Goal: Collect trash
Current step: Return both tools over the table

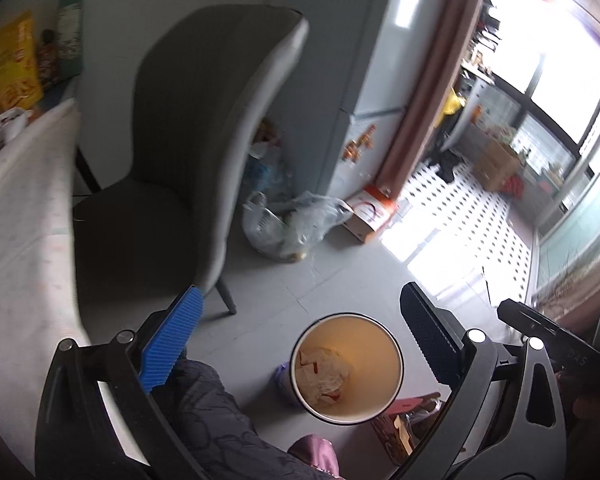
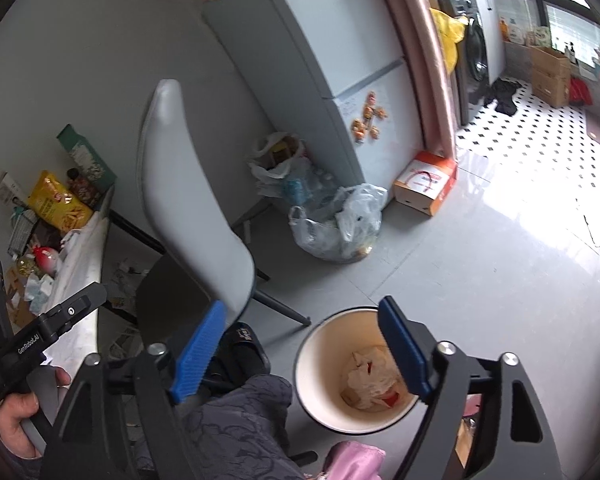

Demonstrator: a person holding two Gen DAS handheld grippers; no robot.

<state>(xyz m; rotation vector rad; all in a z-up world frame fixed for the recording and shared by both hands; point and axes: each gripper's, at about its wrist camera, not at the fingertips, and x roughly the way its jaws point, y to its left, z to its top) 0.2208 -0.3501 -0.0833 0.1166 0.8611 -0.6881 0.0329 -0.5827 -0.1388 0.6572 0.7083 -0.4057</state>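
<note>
A round cream waste bin [image 1: 346, 366] stands on the grey floor, with crumpled white and red wrapper trash [image 1: 322, 374] in its bottom. My left gripper [image 1: 300, 332] is open and empty, held above the bin. The bin also shows in the right wrist view [image 2: 324, 376], with the trash [image 2: 370, 384] inside. My right gripper [image 2: 304, 348] is open and empty above the bin's left rim. The left gripper's body [image 2: 40, 336] shows at the left of the right wrist view, held in a hand.
A grey chair [image 1: 196, 140] stands by a white table [image 1: 16, 240] that carries a yellow snack bag [image 2: 58, 204] and clutter. A full clear plastic bag [image 2: 338, 222] and an orange-white box [image 2: 426, 182] sit by the fridge [image 2: 332, 68]. My leg [image 2: 236, 420] is below.
</note>
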